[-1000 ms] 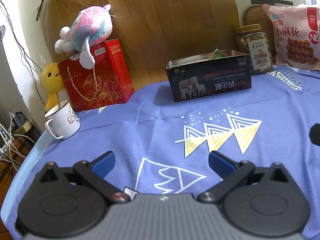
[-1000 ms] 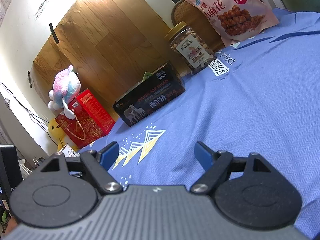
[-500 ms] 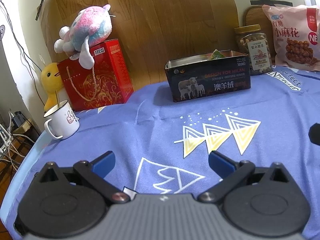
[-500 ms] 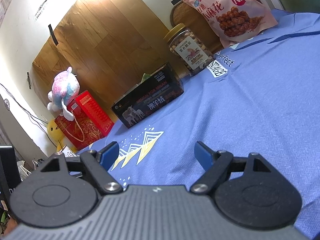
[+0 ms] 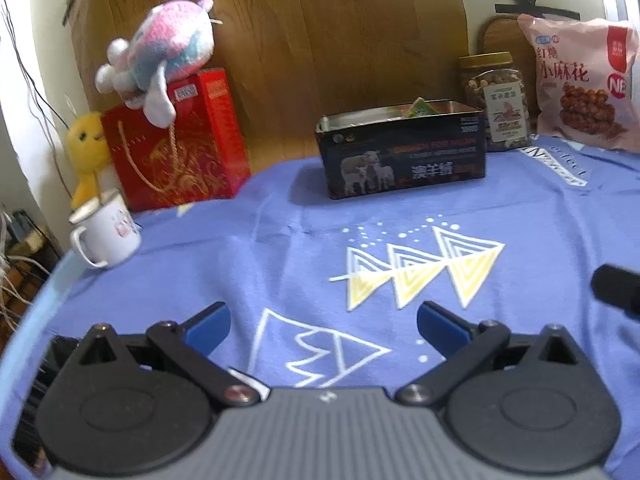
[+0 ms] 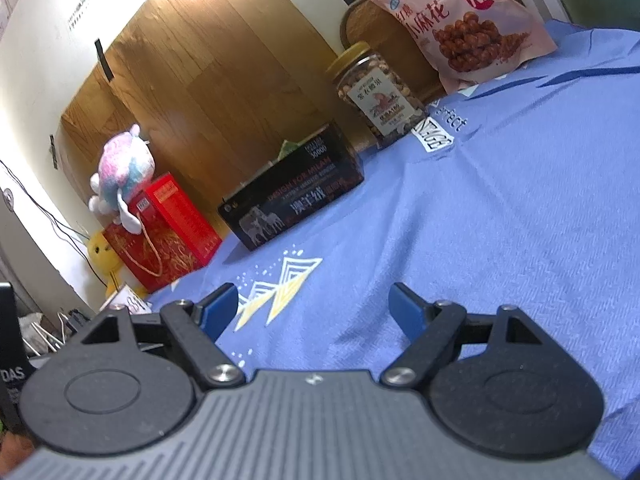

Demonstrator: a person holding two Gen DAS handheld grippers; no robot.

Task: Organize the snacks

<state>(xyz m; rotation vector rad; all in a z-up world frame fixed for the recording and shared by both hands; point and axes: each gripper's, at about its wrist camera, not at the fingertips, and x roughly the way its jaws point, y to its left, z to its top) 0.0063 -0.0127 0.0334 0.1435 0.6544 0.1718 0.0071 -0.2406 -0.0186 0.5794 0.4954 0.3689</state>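
Snack tin [image 5: 402, 152], lid off, at the tabletop's [image 5: 280, 240] far edge; nut jar [image 5: 496, 100] and pink snack bag [image 5: 580, 80] beside it toward the far right corner.
Left tool [image 5: 323, 325] and right tool [image 6: 314, 307]: both spread wide, empty, low over blue cloth near the front edge.

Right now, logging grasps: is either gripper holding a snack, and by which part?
Nothing is held. The left gripper and right gripper are both open, only tablecloth between the fingers.
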